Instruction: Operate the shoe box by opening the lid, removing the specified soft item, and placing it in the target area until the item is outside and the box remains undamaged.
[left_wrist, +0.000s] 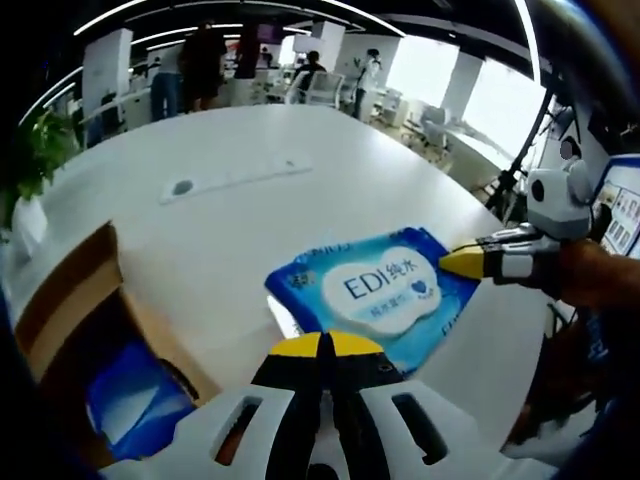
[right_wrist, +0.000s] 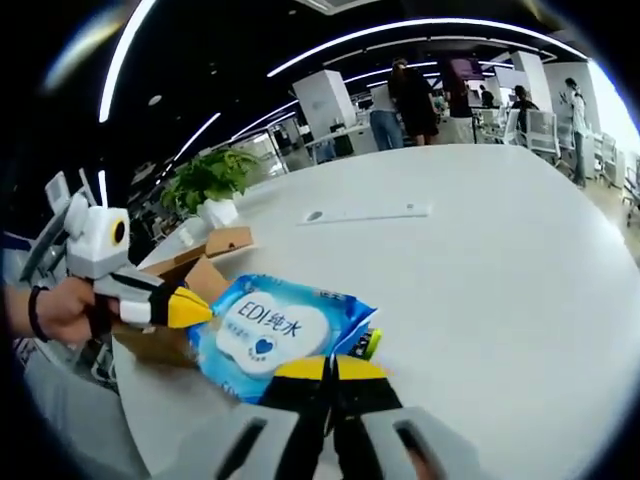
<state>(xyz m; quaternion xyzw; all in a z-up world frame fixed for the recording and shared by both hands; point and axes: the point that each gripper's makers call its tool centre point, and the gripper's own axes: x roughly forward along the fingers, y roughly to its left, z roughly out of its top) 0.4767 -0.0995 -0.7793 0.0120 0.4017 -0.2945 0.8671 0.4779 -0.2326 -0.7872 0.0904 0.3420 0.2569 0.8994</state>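
**A:** Pack (left_wrist: 375, 290) already out, flat on the table (left_wrist: 250, 200), just beside the box (left_wrist: 95, 330). Box open, flaps up, something blue left inside (left_wrist: 135, 400). Looks like a soft wipes pack: light, squashy, glossy film, probably slippery. Best pinched at a crimped end seam or a corner, not on the label flap in the middle.

**B:** Agreed. Seen from the right side: same pack (right_wrist: 270, 335) lying against the box (right_wrist: 190, 275), near the table edge. Right claw (right_wrist: 330, 368) looks closed at the pack's near edge; can't tell whether any film is pinched between the tips. Something small, green and yellow (right_wrist: 367, 343) tucked at the pack's right corner, no idea what.

**A:** Left claw (left_wrist: 325, 345) closed too, tips together at the pack's near edge, same doubt about a pinch. Other claw (left_wrist: 470, 262) coming in from the pack's far side, yellow tip touching or nearly touching the corner.

**B:** Differences: left gripper view looks down into the box, so the blue stuff inside shows. Right gripper view gives the box from outside, plus a plant (right_wrist: 210, 180) behind it and the hand (right_wrist: 60, 310) holding the other claw (right_wrist: 190, 308).

**A:** Both catch the long strip (left_wrist: 235, 180) farther out on the table, well apart from the pack.
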